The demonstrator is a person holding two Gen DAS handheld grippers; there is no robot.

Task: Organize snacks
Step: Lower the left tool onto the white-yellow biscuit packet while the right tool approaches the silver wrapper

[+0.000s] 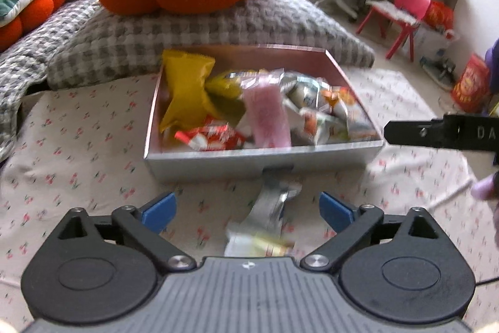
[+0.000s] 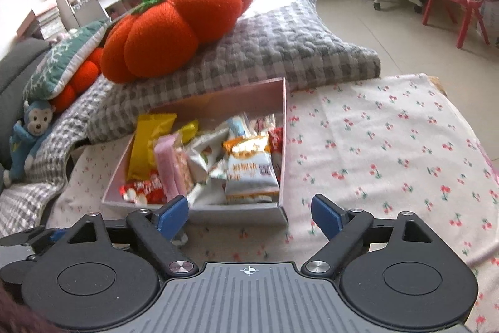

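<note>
A: On the cherry-print cloth (image 2: pixel 389 145), against a grey checked quilt (image 1: pixel 218 21), sits the open box (image 1: pixel 262 158), crowded with snack packets: yellow bag (image 1: pixel 184 89), pink wafer pack (image 1: pixel 268 114), red wrapper (image 1: pixel 212 139), orange-and-white pack (image 2: pixel 249 173).

B: Left gripper (image 1: pixel 248 213)?

A: Jaws spread wide, nothing pinched. A silvery packet (image 1: pixel 268 217) lies loose on the cloth in front of the box, seen between the blue pads (image 1: pixel 159 211); blurred, contact unclear.

B: Right gripper (image 2: pixel 249 214)?

A: Released too, empty, near the box's front right corner. Orange pumpkin cushion (image 2: pixel 177 27) rests on the quilt behind.
</note>
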